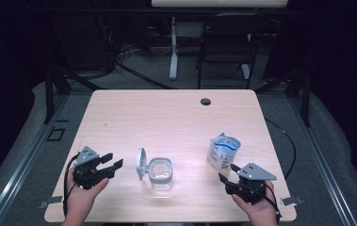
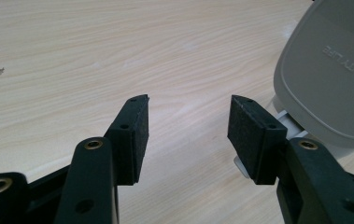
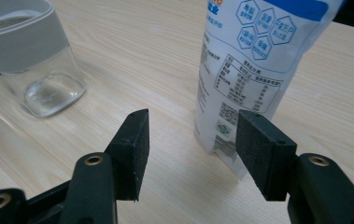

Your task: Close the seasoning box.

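Jaws of both grippers stand spread, pinching nothing. Left gripper (image 1: 110, 160) sits lower left of the high view, just beside the grey flip lid (image 1: 141, 162) of the clear container (image 1: 161, 173), which appears empty. Right gripper (image 1: 229, 173) sits lower right, just before the standing white pouch (image 1: 223, 150); contents hidden. Judged next: close squarely on the pouch's body, keeping it upright

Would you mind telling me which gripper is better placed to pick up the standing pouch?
The right gripper, I'd judge. It sits open just in front of the pouch, whose lower edge lies by its jaws. The left gripper is open beside the jar's grey lid, across the jar from the pouch.
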Tool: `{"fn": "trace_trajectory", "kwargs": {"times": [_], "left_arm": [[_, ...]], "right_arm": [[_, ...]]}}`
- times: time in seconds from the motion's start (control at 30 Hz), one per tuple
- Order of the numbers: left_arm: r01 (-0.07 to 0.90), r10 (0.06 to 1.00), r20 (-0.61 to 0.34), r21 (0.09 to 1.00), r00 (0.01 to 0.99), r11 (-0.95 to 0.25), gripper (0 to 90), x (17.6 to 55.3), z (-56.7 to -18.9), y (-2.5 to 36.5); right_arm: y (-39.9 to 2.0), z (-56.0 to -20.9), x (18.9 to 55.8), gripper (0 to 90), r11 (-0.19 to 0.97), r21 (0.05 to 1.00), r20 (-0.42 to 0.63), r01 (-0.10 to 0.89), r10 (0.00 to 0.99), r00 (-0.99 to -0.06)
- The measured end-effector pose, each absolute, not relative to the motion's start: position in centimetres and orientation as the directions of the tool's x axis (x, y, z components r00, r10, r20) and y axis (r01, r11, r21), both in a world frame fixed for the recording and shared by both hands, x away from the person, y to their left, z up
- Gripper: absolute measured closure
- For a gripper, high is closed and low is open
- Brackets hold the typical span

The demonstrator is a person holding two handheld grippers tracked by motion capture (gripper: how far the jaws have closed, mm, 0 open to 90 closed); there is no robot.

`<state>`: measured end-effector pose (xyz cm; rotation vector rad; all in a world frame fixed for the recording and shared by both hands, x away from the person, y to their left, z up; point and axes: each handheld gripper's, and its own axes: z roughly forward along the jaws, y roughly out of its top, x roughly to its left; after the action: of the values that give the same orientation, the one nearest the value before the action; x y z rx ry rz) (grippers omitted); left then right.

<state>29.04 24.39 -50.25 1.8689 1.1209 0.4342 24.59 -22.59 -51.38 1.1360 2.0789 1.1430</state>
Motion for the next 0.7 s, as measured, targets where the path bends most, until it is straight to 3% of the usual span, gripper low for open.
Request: {"fn": "trace_trajectory", "kwargs": {"times": [0.7], "left_arm": [[0.522,0.837,-0.136,0.831,0.529,-0.195,48.8,28.1,-51.4,24.6]], "right_arm": [[-25.1,-51.6,26.8,42.0,0.287,0.835,-0.019,0.47,0.869,-0.495]]}}
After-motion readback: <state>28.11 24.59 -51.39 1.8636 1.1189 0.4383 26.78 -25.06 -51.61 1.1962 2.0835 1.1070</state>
